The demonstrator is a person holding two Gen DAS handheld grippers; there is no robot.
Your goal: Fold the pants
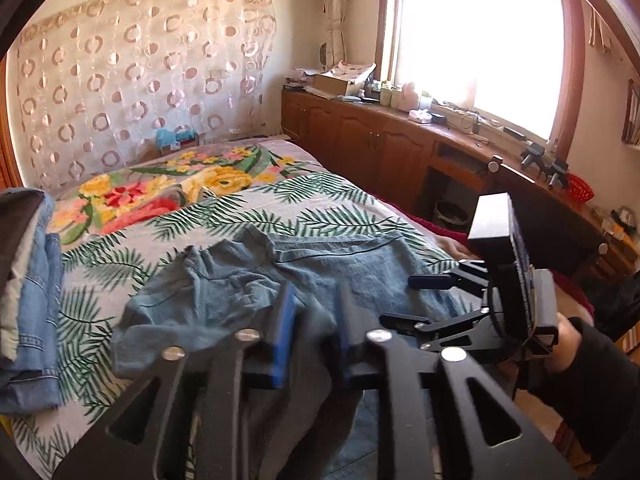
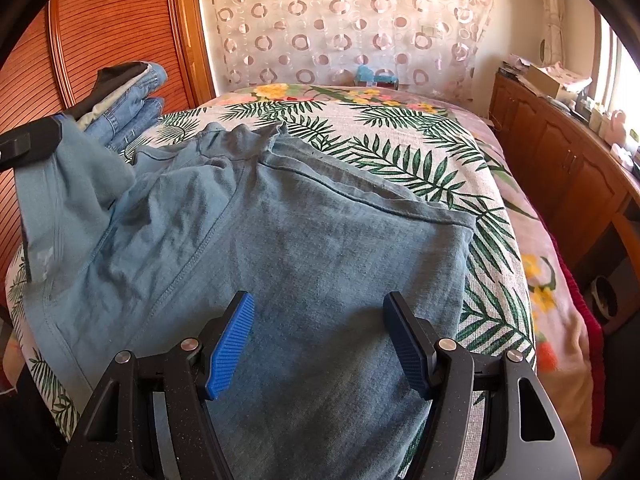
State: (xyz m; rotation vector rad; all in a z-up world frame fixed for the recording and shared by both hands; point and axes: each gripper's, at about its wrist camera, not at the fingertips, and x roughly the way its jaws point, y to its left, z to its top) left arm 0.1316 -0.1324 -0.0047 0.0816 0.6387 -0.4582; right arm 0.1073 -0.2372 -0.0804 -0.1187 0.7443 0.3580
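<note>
No legible brand, label or writing anywhere. Blue-grey pants (image 2: pixel 280 248) spread across near end of bed (image 2: pixel 400 152) with palm-leaf cover, one part rumpled toward far edge, one fold lifted at left. Left gripper (image 1: pixel 312 320) low over pants, blurred, jaws narrowly parted with cloth bunched between; whether pads actually press on it cannot be told. Right gripper (image 2: pixel 320 340) poised just above pants, blue pads well apart, nothing clamped. Left wrist view only: bright window (image 1: pixel 480 40), cluttered wooden cabinet run (image 1: pixel 380 140) right of bed, right gripper's body and sleeved hand (image 1: pixel 568 340) at bed's right edge. Right wrist view only: slatted wooden door (image 2: pixel 100 40) left of bed. Both views: stack of folded jeans (image 2: pixel 128 108) at bed's left side, ring-patterned curtain (image 2: pixel 340 20) behind bed's head.
</note>
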